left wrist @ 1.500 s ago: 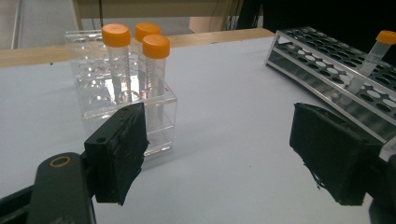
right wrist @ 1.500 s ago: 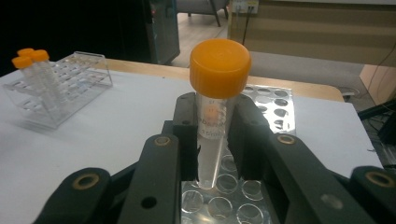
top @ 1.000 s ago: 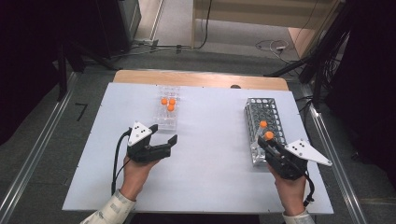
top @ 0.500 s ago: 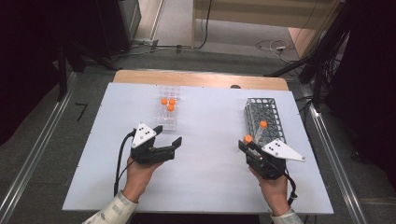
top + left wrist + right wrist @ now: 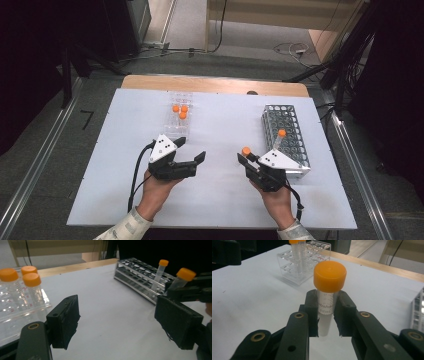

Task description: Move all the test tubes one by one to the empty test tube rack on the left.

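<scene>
My right gripper point(image 5: 248, 160) is shut on a clear tube with an orange cap point(image 5: 327, 287) and holds it upright above the white table, left of the metal wire rack point(image 5: 286, 142). One more orange-capped tube point(image 5: 280, 136) stands in that rack. My left gripper point(image 5: 191, 150) is open with nothing between its jaws, just below the clear plastic rack point(image 5: 179, 122), which holds three orange-capped tubes point(image 5: 180, 110). In the left gripper view the held tube point(image 5: 182, 277) and the metal rack point(image 5: 140, 275) lie ahead, beyond my left gripper point(image 5: 120, 325).
The white board point(image 5: 220, 200) covers most of the table, with a wooden strip point(image 5: 215, 84) along its far edge. Cables trail from both grippers toward the person's forearms. Metal rails run down both sides of the table.
My right gripper has carried the tube left and away from the metal rack, toward the table's middle. My left gripper has shifted a little to the right.
</scene>
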Motion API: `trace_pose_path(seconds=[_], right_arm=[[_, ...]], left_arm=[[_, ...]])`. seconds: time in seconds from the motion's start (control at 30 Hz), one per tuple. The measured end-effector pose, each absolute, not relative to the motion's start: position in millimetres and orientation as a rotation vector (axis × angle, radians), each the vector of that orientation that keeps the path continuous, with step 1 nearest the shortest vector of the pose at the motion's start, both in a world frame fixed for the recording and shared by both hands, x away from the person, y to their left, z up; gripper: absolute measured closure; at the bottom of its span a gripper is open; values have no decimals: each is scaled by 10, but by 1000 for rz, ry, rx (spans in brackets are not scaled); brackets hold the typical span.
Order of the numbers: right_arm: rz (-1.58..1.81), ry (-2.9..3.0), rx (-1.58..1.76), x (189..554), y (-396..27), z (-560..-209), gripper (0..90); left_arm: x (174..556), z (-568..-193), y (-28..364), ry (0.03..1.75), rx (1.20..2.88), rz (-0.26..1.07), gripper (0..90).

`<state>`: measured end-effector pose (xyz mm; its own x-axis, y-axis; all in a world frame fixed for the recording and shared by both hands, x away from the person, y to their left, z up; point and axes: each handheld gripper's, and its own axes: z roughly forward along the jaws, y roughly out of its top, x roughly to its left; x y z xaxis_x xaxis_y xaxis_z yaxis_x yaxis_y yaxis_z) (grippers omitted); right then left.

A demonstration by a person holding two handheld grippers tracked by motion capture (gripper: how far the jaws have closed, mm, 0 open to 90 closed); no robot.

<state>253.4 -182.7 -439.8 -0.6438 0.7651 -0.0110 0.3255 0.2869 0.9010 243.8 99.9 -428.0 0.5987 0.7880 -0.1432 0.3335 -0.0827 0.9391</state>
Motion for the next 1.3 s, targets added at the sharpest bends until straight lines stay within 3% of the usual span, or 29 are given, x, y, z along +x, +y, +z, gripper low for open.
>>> trace_pose_path(seconds=[0.3,0.83,1.3], right_arm=[[1324,2171,926,2535,-1589,-4442,718],[1347,2249,839,2493,-1254,-4462,717],[1371,2257,835,2479,-1223,-4442,718]], left_arm=[[2399,-4223,806,854,1690,455,231],[2381,-4248,636,724,1742,469,490],[2369,-4292,591,697,1775,517,678]])
